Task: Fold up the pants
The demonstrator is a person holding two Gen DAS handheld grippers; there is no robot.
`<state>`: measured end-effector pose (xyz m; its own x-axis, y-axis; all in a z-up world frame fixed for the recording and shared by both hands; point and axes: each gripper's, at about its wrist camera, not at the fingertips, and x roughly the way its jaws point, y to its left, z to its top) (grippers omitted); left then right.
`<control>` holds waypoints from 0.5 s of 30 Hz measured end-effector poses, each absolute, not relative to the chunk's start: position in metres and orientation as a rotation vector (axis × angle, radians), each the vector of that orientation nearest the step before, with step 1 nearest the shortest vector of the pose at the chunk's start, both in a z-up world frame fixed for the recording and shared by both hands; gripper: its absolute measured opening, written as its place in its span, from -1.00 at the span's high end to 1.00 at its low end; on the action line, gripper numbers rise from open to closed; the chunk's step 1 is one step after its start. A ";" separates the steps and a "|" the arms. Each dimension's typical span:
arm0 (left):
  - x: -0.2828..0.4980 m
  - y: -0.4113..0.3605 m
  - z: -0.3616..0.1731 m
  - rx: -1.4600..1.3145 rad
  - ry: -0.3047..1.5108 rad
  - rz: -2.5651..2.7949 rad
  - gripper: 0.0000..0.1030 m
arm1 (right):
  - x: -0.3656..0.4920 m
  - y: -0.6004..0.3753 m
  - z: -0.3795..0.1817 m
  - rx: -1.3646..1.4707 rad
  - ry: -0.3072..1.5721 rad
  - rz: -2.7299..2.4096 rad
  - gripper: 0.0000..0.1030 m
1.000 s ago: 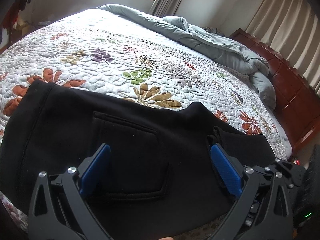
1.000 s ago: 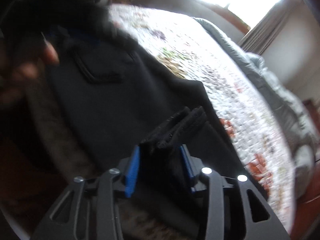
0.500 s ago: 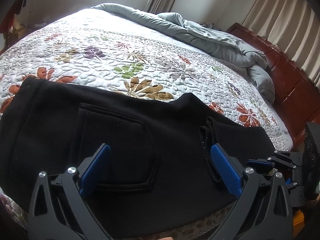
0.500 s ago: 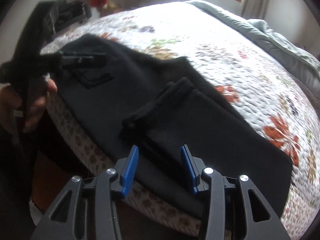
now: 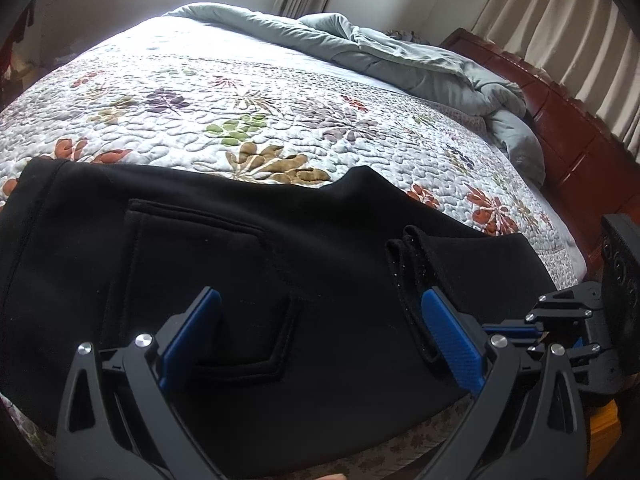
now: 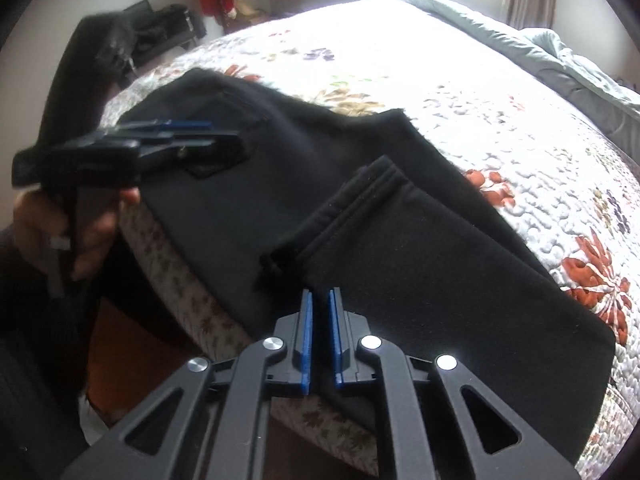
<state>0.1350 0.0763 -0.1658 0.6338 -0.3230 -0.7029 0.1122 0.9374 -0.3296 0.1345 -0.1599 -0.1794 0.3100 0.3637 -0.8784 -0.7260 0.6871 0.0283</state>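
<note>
Left wrist view: the black pants (image 5: 280, 280) lie flat along the near edge of the bed (image 5: 280, 92), their lower border draped over that edge. A patch pocket (image 5: 208, 300) faces up near the near left corner. The leg cuffs (image 5: 412, 264) are folded back on top, their ends lying near the middle of the near edge. The left gripper (image 5: 320, 332) hangs low over the pocket with its blue pads (image 5: 452, 332) spread wide, holding nothing. No brand, label or writing can be read anywhere. A grey duvet (image 5: 400, 56) is bunched along the bed's far edge, beside the red-brown wooden bed frame (image 5: 580, 140).

In the right wrist view, the right gripper (image 6: 320, 336) sits off the near edge, its pads almost closed with only a thin gap and no cloth between them. The cuffs lie just ahead of it. The person's left hand (image 6: 72, 232) grips the other tool's handle at the left.
</note>
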 end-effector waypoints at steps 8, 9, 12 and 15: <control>0.134 0.070 -0.168 -0.233 0.866 -0.257 -0.94 | 0.146 -0.172 -0.160 -0.270 1.039 0.810 0.66; 0.134 0.071 -0.167 -0.241 0.868 -0.254 -0.94 | 0.149 -0.177 -0.153 -0.247 1.036 0.813 0.62; 0.129 0.078 -0.159 -0.286 0.867 -0.244 -0.94 | 0.163 -0.207 -0.139 -0.153 1.037 0.774 0.60; 0.122 0.088 -0.149 -0.341 0.866 -0.223 -0.94 | 0.182 -0.250 -0.136 -0.092 1.043 0.694 0.57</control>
